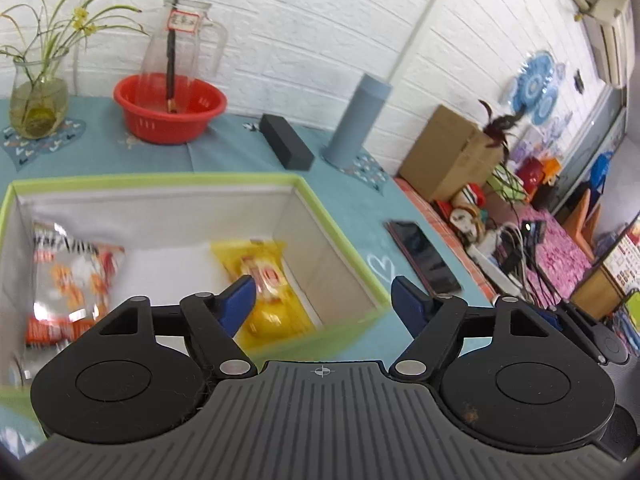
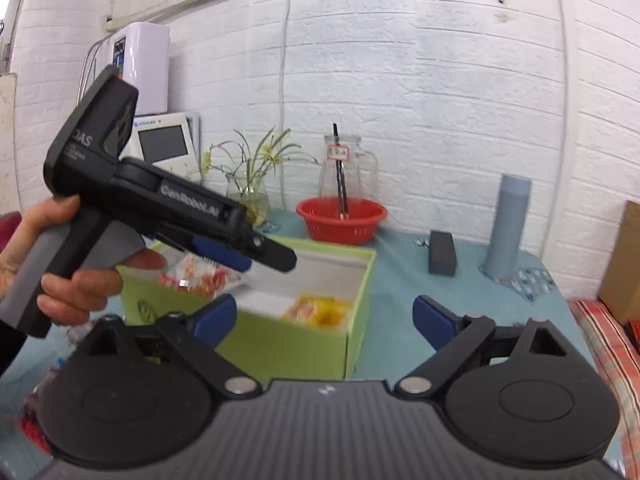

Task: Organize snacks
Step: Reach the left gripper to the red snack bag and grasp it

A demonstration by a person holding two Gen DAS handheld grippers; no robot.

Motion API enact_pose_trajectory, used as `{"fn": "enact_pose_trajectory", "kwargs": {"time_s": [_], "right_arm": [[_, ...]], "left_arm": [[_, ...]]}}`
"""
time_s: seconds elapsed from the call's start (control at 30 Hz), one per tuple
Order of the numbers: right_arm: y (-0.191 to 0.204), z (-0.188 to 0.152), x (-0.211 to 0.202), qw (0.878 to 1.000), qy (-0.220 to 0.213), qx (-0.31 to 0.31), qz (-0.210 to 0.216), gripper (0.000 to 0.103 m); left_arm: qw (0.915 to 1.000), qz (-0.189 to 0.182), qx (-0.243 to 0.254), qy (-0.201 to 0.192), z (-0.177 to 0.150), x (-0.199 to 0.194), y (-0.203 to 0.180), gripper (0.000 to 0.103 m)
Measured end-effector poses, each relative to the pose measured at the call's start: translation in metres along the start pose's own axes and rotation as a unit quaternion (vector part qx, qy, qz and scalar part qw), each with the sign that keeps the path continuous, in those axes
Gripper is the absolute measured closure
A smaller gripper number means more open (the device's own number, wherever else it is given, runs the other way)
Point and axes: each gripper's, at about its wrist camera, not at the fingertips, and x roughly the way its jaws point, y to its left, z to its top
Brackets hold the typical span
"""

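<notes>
A green-rimmed box (image 1: pixel 320 204) with white walls stands on the teal table. In it lie a yellow snack pack (image 1: pixel 268 280) on the right and a silver-and-orange snack bag (image 1: pixel 68 280) on the left. My left gripper (image 1: pixel 324 298) is open and empty, above the box's near right corner. In the right wrist view the same box (image 2: pixel 288 348) shows with the yellow pack (image 2: pixel 320 310) and the silver-orange bag (image 2: pixel 200 276) inside. The left gripper (image 2: pixel 256 258) hangs over the box, held by a hand. My right gripper (image 2: pixel 324 320) is open and empty, in front of the box.
A red basin (image 1: pixel 170 108) with a glass jug (image 1: pixel 182 40), a plant vase (image 1: pixel 38 100), a black case (image 1: pixel 286 146) and a grey-blue cylinder (image 1: pixel 356 120) stand behind the box. A dark phone (image 1: pixel 424 256) lies right of it. Clutter fills the side bench (image 1: pixel 520 240).
</notes>
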Motion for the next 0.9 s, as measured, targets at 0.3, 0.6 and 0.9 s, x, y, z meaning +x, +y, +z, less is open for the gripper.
{"fn": "enact_pose_trajectory", "kwargs": {"time_s": [0.3, 0.6, 0.9], "right_arm": [[0.058, -0.076, -0.049, 0.989, 0.067, 0.088, 0.099, 0.009], [0.122, -0.073, -0.027, 0.983, 0.084, 0.044, 0.159, 0.022], [0.121, -0.076, 0.008, 0.981, 0.116, 0.08, 0.133, 0.027]], "left_arm": [[1.0, 0.001, 0.001, 0.009, -0.106, -0.066, -0.019, 0.042], [0.9978, 0.009, -0.044, 0.048, -0.144, -0.085, 0.012, 0.056], [0.9975, 0.0, -0.045, 0.056, -0.146, -0.068, 0.023, 0.061]]}}
